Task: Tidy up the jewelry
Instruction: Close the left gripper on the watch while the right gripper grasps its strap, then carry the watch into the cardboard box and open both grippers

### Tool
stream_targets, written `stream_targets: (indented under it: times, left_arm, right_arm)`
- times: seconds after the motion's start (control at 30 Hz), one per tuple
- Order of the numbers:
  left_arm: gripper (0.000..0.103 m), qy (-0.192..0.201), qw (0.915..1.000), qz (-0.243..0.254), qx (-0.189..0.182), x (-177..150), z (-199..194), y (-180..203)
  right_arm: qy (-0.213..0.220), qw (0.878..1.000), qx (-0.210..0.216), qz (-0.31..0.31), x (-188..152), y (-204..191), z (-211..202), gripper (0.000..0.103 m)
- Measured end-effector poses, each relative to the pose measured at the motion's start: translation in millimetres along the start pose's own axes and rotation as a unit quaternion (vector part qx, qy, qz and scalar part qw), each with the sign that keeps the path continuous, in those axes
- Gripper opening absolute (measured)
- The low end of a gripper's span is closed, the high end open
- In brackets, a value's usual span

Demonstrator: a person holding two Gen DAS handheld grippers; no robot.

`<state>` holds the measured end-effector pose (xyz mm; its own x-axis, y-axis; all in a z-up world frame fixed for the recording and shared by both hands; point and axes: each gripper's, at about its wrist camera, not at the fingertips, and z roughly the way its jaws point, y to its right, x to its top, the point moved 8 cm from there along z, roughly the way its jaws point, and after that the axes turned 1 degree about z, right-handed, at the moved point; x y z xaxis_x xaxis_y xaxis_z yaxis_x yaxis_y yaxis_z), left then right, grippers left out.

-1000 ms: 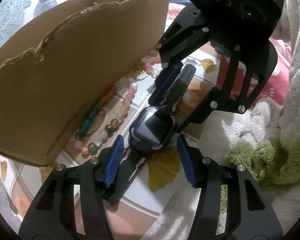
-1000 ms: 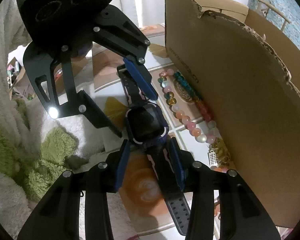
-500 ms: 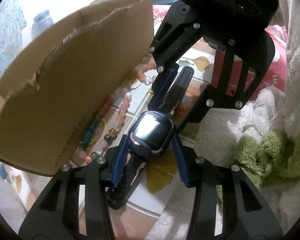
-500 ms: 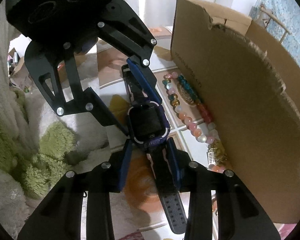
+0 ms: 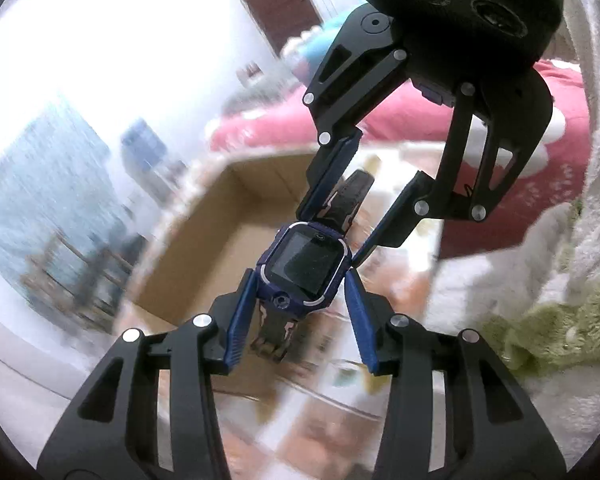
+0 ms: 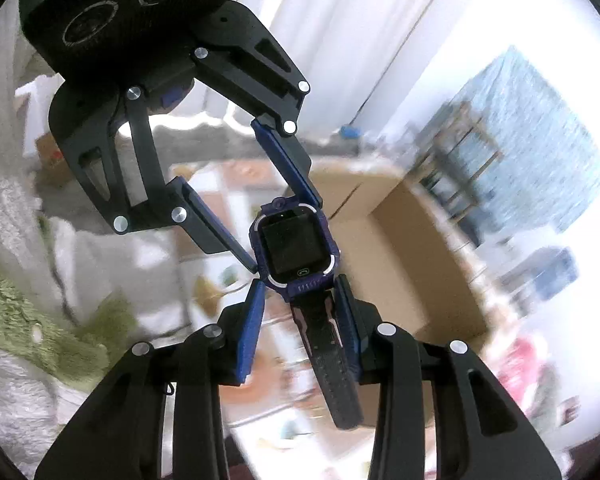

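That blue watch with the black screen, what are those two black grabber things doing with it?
A person holds a gripper in each hand, and both carry the dark blue square smartwatch between them. The left gripper has its jaws around one strap, and the right gripper has its jaws around the other strap. The watch hangs in the air above the open brown cardboard box, not yet set down.

Two wrist fisheyes, facing each other

Each looks closely along its own black fingers; both share the dark-blue square-faced plastic smartwatch (image 5: pixel 305 261) at frame centre.
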<state>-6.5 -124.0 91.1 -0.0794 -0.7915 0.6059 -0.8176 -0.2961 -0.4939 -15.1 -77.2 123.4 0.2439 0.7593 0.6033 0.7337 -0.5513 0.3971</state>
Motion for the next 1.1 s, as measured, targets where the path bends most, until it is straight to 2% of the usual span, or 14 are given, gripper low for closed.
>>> stream_targets:
  times: [0.07,0.17,0.3,0.4,0.5,0.67,0.7,0.73,0.8,0.83,0.9,1.0,1.1]
  left_arm:
    - [0.043,0.014,0.9993,0.017,0.031,16.0,-15.8,-11.1]
    - [0.043,0.028,0.9976,0.026,0.057,30.2,-27.2,-29.7]
    - [0.043,0.022,0.9971,0.022,0.069,31.4,-10.8,-61.6]
    - [0.043,0.000,0.9988,0.001,0.048,20.6,23.5,-78.5]
    - [0.043,-0.026,0.9990,-0.029,0.022,-0.8,59.0,-110.7]
    - [0.043,-0.069,0.9941,-0.081,-0.018,-32.0,120.3,-132.0]
    - [0.043,-0.083,0.9919,-0.092,-0.028,-37.8,132.9,-132.7]
    - [0.043,-0.096,0.9899,-0.099,-0.032,-43.3,143.3,-134.2]
    - [0.043,-0.122,0.9864,-0.107,-0.025,-54.3,153.4,-141.2]
    - [0.043,-0.131,0.9849,-0.112,-0.019,-57.4,153.4,-143.4]
    - [0.044,-0.131,0.9807,-0.143,-0.021,-59.1,142.0,-146.9]
    - [0.050,-0.119,0.9735,-0.195,-0.005,-59.4,116.7,-161.6]
    - [0.054,-0.093,0.9667,-0.238,0.019,-62.3,85.7,-173.6]
  right_arm:
    - [0.014,0.999,-0.028,-0.020,16.3,15.4,-12.5,0.035]
    - [0.033,0.997,-0.053,-0.041,36.6,34.6,-25.5,0.035]
    - [0.038,0.996,-0.055,-0.054,42.8,60.4,-7.7,0.035]
    - [0.021,0.998,-0.023,-0.054,40.6,77.1,33.8,0.035]
    - [-0.002,0.999,0.019,-0.050,33.6,93.7,78.8,0.035]
    - [-0.055,0.994,0.087,-0.033,25.9,123.1,158.1,0.035]
    - [-0.065,0.993,0.098,-0.029,22.9,121.7,169.9,0.033]
    - [-0.079,0.990,0.112,-0.023,17.8,121.6,182.8,0.027]
    - [-0.104,0.986,0.130,-0.009,9.9,122.9,200.3,0.018]
    - [-0.128,0.982,0.142,-0.002,5.6,123.9,210.1,0.018]
    - [-0.157,0.979,0.127,-0.005,-1.8,127.6,222.2,0.018]
    - [-0.170,0.978,0.124,0.008,-4.0,131.5,226.1,0.018]
    - [-0.168,0.978,0.116,0.033,0.0,137.1,212.4,0.018]
